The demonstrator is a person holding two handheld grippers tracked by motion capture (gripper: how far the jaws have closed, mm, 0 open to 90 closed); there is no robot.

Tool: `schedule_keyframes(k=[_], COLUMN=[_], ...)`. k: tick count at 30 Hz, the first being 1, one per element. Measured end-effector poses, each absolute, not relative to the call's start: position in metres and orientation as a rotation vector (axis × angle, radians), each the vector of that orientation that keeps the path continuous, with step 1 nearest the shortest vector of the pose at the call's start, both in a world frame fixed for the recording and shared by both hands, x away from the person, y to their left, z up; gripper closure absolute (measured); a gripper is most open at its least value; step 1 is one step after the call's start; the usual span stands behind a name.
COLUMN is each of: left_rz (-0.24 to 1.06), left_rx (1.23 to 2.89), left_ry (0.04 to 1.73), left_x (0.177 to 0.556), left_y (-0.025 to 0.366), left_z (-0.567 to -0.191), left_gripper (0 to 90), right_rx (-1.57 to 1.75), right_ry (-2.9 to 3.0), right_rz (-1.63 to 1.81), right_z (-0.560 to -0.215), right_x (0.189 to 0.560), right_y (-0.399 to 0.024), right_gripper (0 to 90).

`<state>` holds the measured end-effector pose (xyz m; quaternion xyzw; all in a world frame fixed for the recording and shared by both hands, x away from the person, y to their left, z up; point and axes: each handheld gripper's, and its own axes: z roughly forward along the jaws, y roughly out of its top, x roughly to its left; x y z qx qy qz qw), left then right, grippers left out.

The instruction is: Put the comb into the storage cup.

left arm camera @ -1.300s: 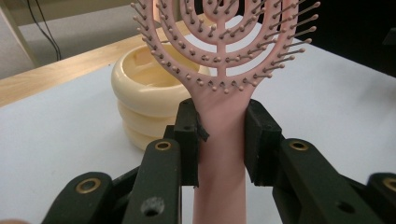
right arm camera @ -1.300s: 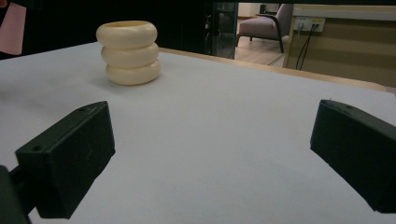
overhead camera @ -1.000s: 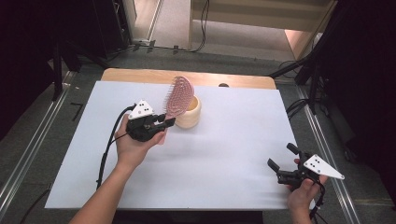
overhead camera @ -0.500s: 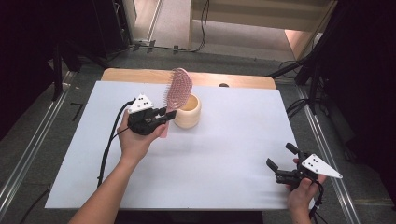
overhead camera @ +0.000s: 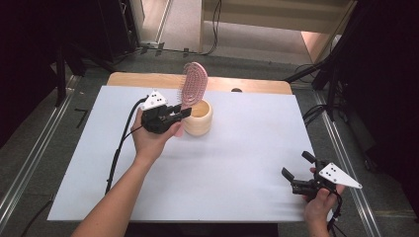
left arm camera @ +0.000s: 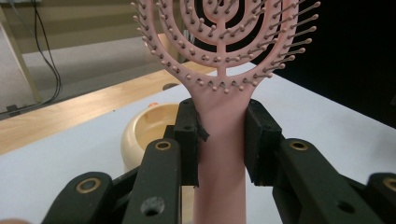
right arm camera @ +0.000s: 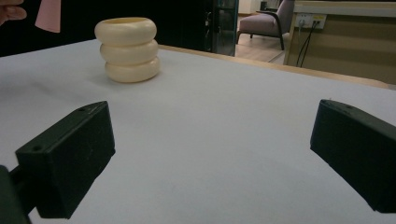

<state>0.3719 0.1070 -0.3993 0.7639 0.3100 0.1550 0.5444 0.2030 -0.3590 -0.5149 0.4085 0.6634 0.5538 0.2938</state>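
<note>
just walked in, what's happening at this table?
A person works with a gripper in each hand. The left gripper is clamped on the handle of a pink hairbrush, holding it upright, bristle head up, right beside a cream ribbed cup. The brush is not in the cup yet. The right gripper rests at the near right corner of the white table, jaws open with nothing between them.

light: bright table, dark surround | shadows: soft | focus: slightly soft
</note>
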Motion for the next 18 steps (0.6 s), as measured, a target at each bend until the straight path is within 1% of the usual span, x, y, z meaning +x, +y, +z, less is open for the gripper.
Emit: schedule_keyframes(k=[2, 6, 18], left_rz=[0.341, 0.334, 0.344], left_rx=[1.788, 1.765, 1.752], left_ry=[0.743, 0.754, 0.760], left_x=[0.375, 0.380, 0.393], left_y=[0.105, 0.103, 0.098], left_z=[-0.400, -0.402, -0.401], left_gripper=[71.6, 71.6, 71.7], right_rx=[1.086, 1.086, 1.084], right_ry=[1.766, 1.766, 1.768], right_rz=[1.476, 1.478, 1.479], right_z=[-0.515, -0.515, -0.515], right_x=[0.203, 0.203, 0.203], right_y=[-0.359, -0.359, -0.359], right_gripper=[0.0, 0.0, 0.0])
